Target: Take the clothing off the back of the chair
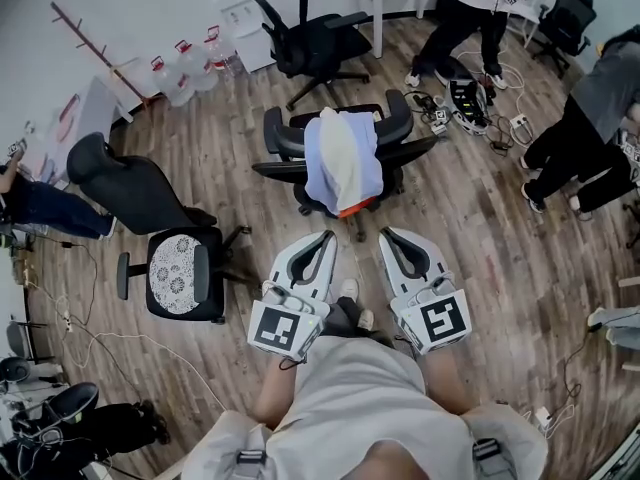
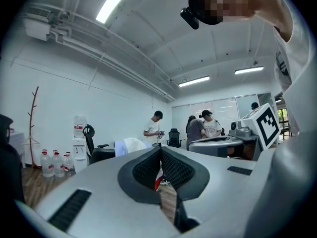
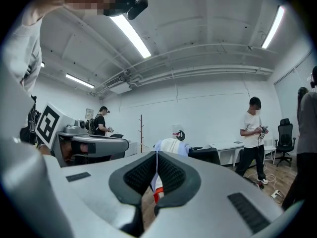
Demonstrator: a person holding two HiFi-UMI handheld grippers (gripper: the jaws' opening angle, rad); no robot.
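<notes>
Left gripper (image 1: 326, 238): jaws pressed together, nothing between; just short of the chair (image 1: 281, 136), not touching it
Right gripper (image 1: 387, 235): jaws together, empty; same near side of the chair
Clothing (image 1: 343, 160): pale blue and cream, orange hem; draped over the chair's back
Water jugs (image 1: 185, 66): clear, red-capped; beyond the chair, by the wall; contents unclear

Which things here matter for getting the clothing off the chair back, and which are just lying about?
Job: clothing; the chair it is draped over; left gripper and right gripper, both shut and empty.
Lying about: black office chair behind; chair with patterned seat; water bottles; coat rack; cables on the floor.
</notes>
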